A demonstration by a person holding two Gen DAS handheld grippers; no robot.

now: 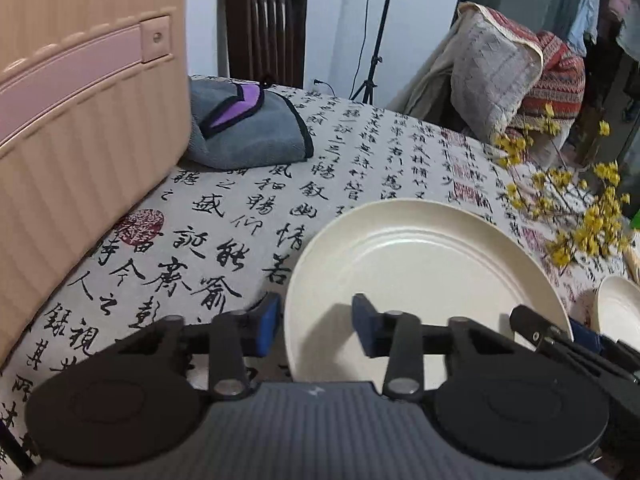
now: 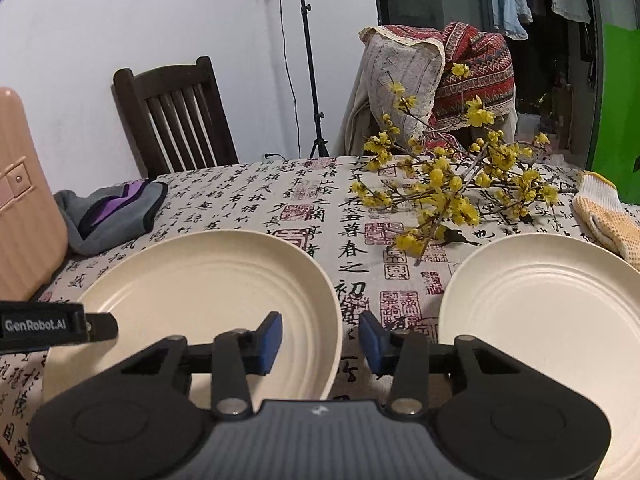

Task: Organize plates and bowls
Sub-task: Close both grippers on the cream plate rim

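A large cream plate [image 1: 420, 272] lies on the calligraphy tablecloth [image 1: 208, 248]. My left gripper [image 1: 316, 326] is open, and the plate's left rim sits in the gap between its blue pads. My right gripper [image 2: 320, 342] is also open, astride the right rim of that same plate [image 2: 208, 292]. A second cream plate [image 2: 552, 320] rests to the right, and its edge [image 1: 620, 308] shows in the left wrist view. The left gripper's black body [image 2: 44, 326] reaches over the first plate's left side. No bowl is in view.
A ribbed peach case [image 1: 80, 160] stands at the left. Beside it lies a grey and purple cloth [image 1: 248, 128]. A yellow flowering branch [image 2: 448, 192] lies behind the plates, with a yellow-white glove [image 2: 608, 220] at the far right. A dark wooden chair [image 2: 176, 120] stands behind the table.
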